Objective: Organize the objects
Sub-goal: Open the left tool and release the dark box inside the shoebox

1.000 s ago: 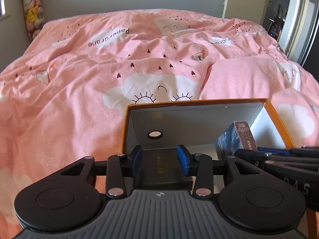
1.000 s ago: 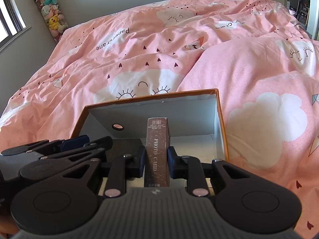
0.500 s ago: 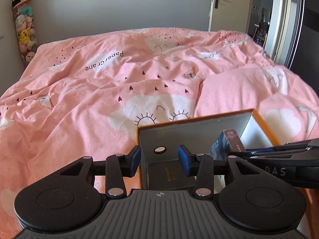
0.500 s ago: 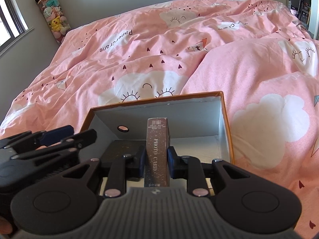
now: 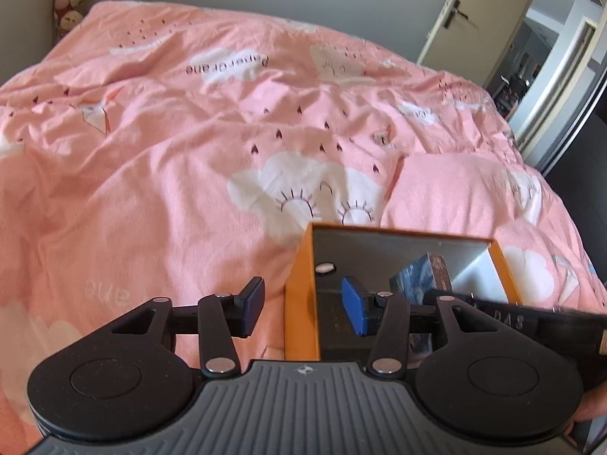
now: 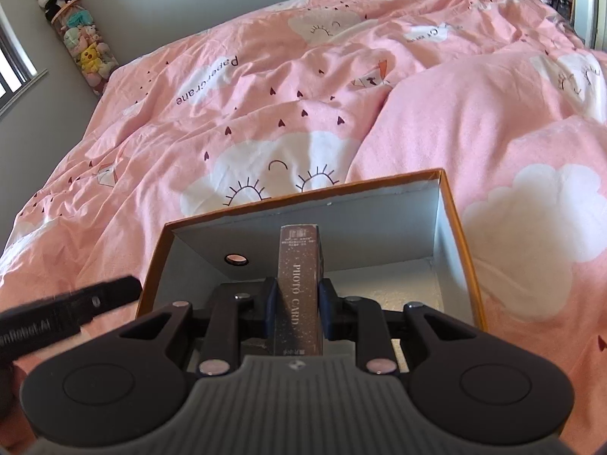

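Gripping a slim brown photo card box (image 6: 299, 292) between its blue pads, the right hand-held gripper (image 6: 297, 303) holds that pack on edge over the inside of an orange cardboard box (image 6: 461, 242), the jaws clamped against both broad faces. The printed words "PHOTO CARD" run along the narrow face turned toward the camera.

The left hand-held gripper (image 5: 301, 301) straddles the orange box's left wall (image 5: 297, 303): one blue pad is outside over the bedding, the other inside the box. Its jaws are opening, with only that wall between them, and neither pad presses on it. In the left wrist view the photo card box (image 5: 425, 275) shows beside the right tool's black body.

A dark flat item (image 5: 335, 322) lies on the box floor by the left wall; what it is cannot be told. The box's inner walls are grey-white, and the far wall has a small round hole (image 6: 236, 259).

The orange box sits on a bed under a pink duvet (image 6: 265, 113) printed with white clouds, sleepy eyes and small hearts. Beyond the bed, a tall column of plush toys (image 6: 81, 47) stands against the grey wall, and a door (image 5: 478, 15) stands ajar on the other side.
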